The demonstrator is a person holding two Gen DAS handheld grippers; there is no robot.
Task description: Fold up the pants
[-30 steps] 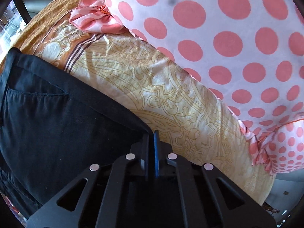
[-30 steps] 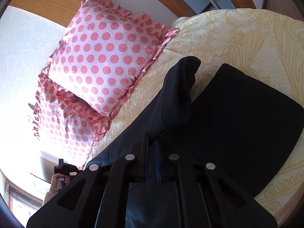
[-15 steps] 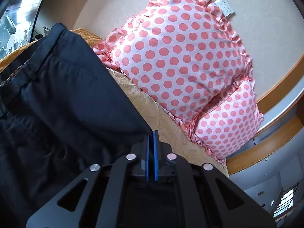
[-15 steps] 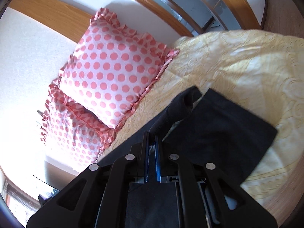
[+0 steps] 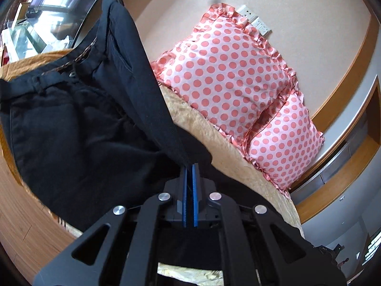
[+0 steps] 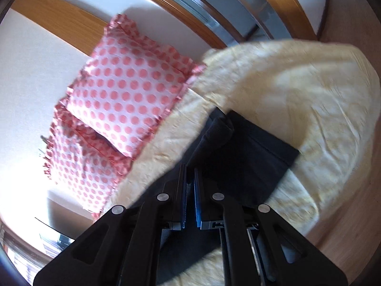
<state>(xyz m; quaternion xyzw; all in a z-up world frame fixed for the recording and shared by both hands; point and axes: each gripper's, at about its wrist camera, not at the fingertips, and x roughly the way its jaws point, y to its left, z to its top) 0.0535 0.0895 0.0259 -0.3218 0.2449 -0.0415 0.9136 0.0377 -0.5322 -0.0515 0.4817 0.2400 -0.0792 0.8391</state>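
Left gripper [image 5: 189,166] clamped on a fold of the black pants [image 5: 78,128]; fabric runs from the blue pads up toward the upper left of the frame, waistband and belt loops at left. Right gripper [image 6: 190,169] also clamped on pants [image 6: 250,147] cloth, rest of the garment lying centre-right on the yellow bedspread [image 6: 321,100]. Two pink polka-dot pillows [image 5: 226,71] sit upper right in left view, left side in the blurred right view.
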